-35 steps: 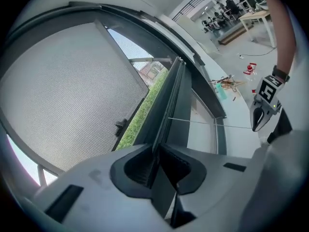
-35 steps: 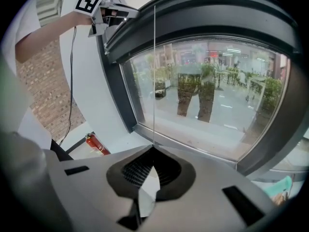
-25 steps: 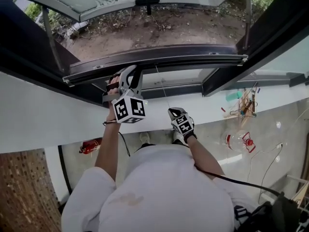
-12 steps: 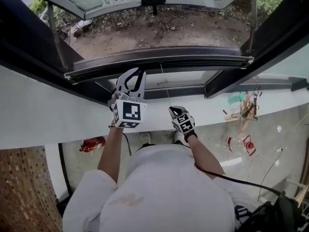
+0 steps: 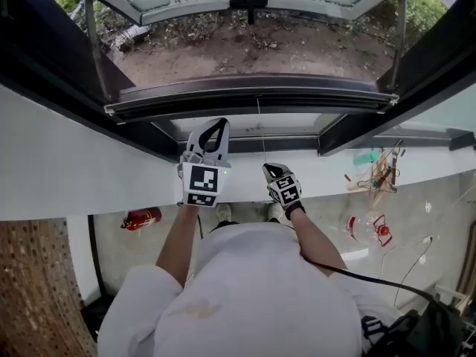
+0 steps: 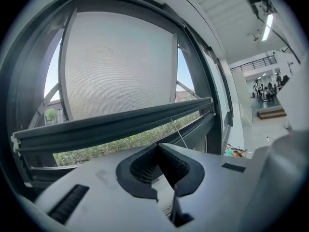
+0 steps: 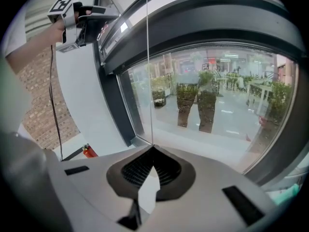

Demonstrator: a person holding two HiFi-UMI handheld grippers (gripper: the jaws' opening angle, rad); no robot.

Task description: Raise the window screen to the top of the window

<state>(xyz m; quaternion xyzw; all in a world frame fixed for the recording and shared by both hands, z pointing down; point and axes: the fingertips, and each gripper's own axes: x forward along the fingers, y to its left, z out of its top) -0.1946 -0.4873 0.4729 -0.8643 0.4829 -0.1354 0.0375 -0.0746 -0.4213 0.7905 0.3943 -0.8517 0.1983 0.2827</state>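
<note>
At twelve o'clock in the head view, the bar point(image 5: 253, 95) of the screen point(image 6: 120, 66) lies level just above the lower frame point(image 5: 297, 138). The left gripper view shows grey mesh stretched above that bar, with only a thin strip of greenery point(image 6: 145, 139) open beneath it. So the screen sits near the bottom, and I judge nearly all of the raise is left to do. A thin cord point(image 5: 261, 129) drops from the bar's middle toward six o'clock, straight into the right gripper point(image 5: 274, 169), whose jaws are pressed together on it at their tips. The right gripper view shows the line running straight up from those closed tips. That hold is probably there to control the screen by the cord, steadying or tensioning it while the bar travels. The left gripper point(image 5: 215, 125) stands at about nine o'clock of the cord, just beside it, pointing up toward the bar's underside but apart from it. Its jaws are closed tip to tip with nothing between them. Held so, it looks ready to push the bar from below, though it would need to open to take hold. Both grippers hang over the white sill point(image 5: 89, 173). On the floor at eight o'clock lies a red extinguisher point(image 5: 141, 218), and at three o'clock a clutter of sticks point(image 5: 378, 171) rests well apart from the work.
</note>
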